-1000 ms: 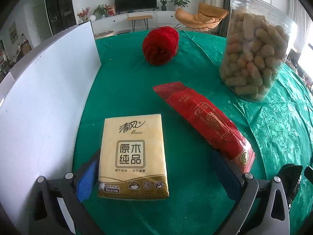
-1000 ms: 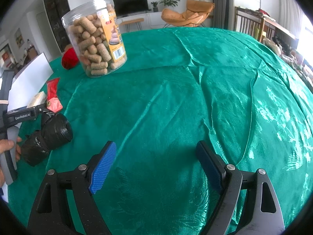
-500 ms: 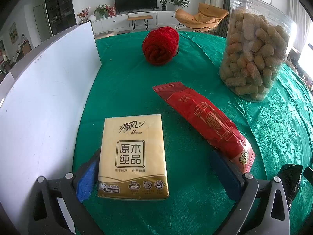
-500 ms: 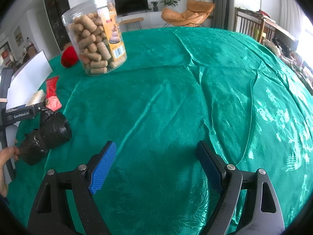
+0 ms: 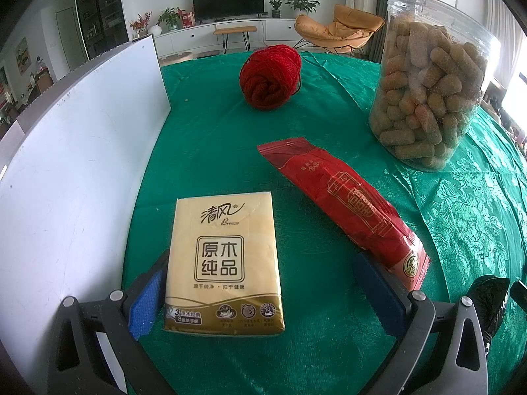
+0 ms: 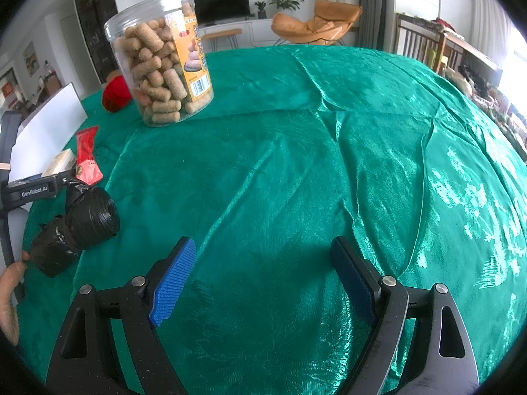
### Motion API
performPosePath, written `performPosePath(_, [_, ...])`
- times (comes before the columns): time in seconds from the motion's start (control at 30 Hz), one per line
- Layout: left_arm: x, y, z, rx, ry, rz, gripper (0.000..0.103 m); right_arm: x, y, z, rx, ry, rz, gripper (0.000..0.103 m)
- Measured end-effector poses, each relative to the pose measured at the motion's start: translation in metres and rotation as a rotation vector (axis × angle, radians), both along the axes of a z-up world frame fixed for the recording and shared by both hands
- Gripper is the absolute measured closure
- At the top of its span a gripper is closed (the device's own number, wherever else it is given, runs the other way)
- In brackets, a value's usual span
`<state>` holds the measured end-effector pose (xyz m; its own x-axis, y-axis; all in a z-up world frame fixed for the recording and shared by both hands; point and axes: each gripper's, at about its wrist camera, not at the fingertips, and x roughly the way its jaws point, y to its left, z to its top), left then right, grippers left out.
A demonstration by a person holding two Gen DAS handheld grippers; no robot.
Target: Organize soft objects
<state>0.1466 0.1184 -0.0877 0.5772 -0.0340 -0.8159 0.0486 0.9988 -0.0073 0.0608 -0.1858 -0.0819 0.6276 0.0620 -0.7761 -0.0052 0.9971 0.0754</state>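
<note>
A yellow tissue pack (image 5: 224,263) lies flat on the green tablecloth, between the fingers of my open left gripper (image 5: 263,293); its left finger pad (image 5: 145,299) is against the pack's side, the right one is apart. A red snack packet (image 5: 349,207) lies to the right of it. A red yarn ball (image 5: 270,75) sits farther back. My right gripper (image 6: 263,279) is open and empty above bare cloth. A black plastic roll (image 6: 75,227) lies to its left, next to the left gripper's body.
A white board (image 5: 75,171) stands along the left of the tissue pack. A tall clear jar of snack sticks (image 5: 431,79) stands at the back right; it also shows in the right wrist view (image 6: 161,59). The green cloth (image 6: 329,151) is wrinkled.
The right wrist view has shifted slightly, so the jar and black roll sit a little further right. The left gripper and tissue pack have not moved.
</note>
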Motion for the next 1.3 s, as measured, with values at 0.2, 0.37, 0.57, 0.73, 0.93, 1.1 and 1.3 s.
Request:
performPosePath(0.2, [0.000, 0.000, 0.000, 0.000, 0.000, 0.000, 0.000, 0.002, 0.004, -0.001, -0.042, 0.024, 0.055, 0.013])
performPosePath(0.37, [-0.001, 0.001, 0.000, 0.000, 0.000, 0.000, 0.000, 0.026, 0.002, 0.039, 0.007, 0.053, 0.061, 0.015])
performPosePath(0.57, [0.000, 0.000, 0.000, 0.000, 0.000, 0.000, 0.000, 0.082, 0.081, 0.166, 0.154, -0.101, 0.308, 0.014])
performPosePath(0.73, [-0.002, 0.001, 0.001, 0.000, 0.000, 0.000, 0.000, 0.181, 0.172, 0.192, 0.189, 0.056, 0.440, 0.014])
performPosePath(0.93, [0.001, 0.000, 0.000, 0.001, 0.001, 0.000, 0.000, 0.262, 0.231, 0.118, -0.008, 0.260, 0.426, 0.016])
performPosePath(1.1, [0.001, 0.007, 0.003, 0.000, 0.001, 0.000, 0.000, 0.285, 0.251, 0.071, -0.149, 0.312, 0.391, 0.016])
performPosePath(1.3, [0.005, 0.002, 0.001, 0.000, 0.001, 0.000, 0.000, 0.300, 0.242, 0.038, -0.140, 0.355, 0.330, 0.059])
